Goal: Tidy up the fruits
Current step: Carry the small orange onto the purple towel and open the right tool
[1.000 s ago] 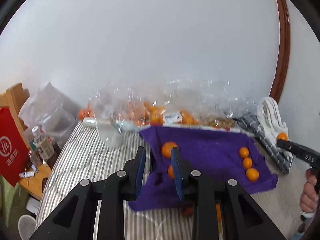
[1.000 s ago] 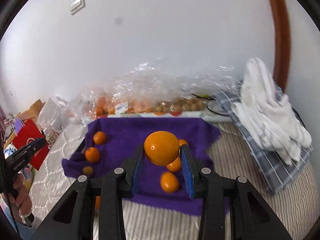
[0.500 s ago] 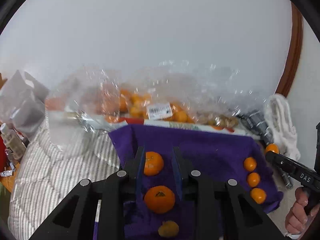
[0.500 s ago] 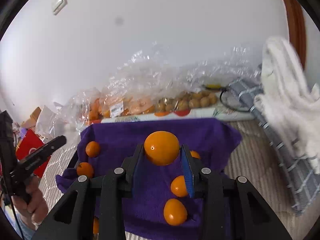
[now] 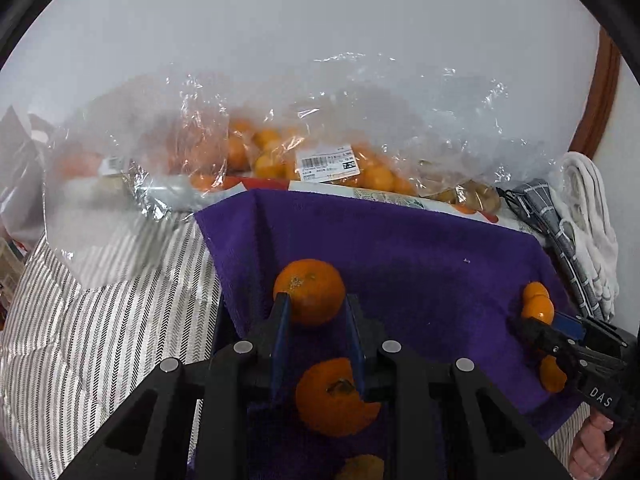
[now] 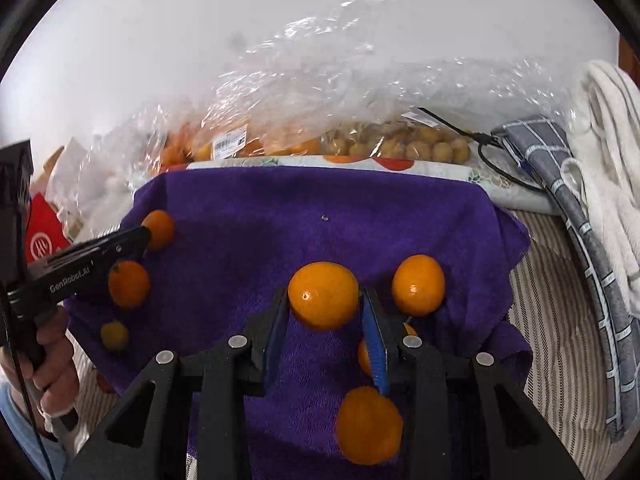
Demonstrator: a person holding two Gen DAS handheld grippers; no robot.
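Two grippers low over the purple towel (image 6: 280, 208), one loaded and one empty.

The right gripper (image 6: 324, 294) has its jaws clamped on a mandarin (image 6: 323, 296), held only at the very fingertips above the cloth and just beside a neighbouring mandarin (image 6: 418, 285) that heads a line of fruit. A grip that shallow on a round, smooth peel risks a slip. Released too high, the fruit would likely roll across the soft towel, knock the neighbour, or run off onto the striped bedding (image 5: 100, 340). The left gripper (image 5: 316, 299) has its jaws drawn nearly together with nothing held, as far as I can tell. Its tips sit right at another mandarin (image 5: 309, 291) lying on the towel, so a careless dip could push that one out of its line.
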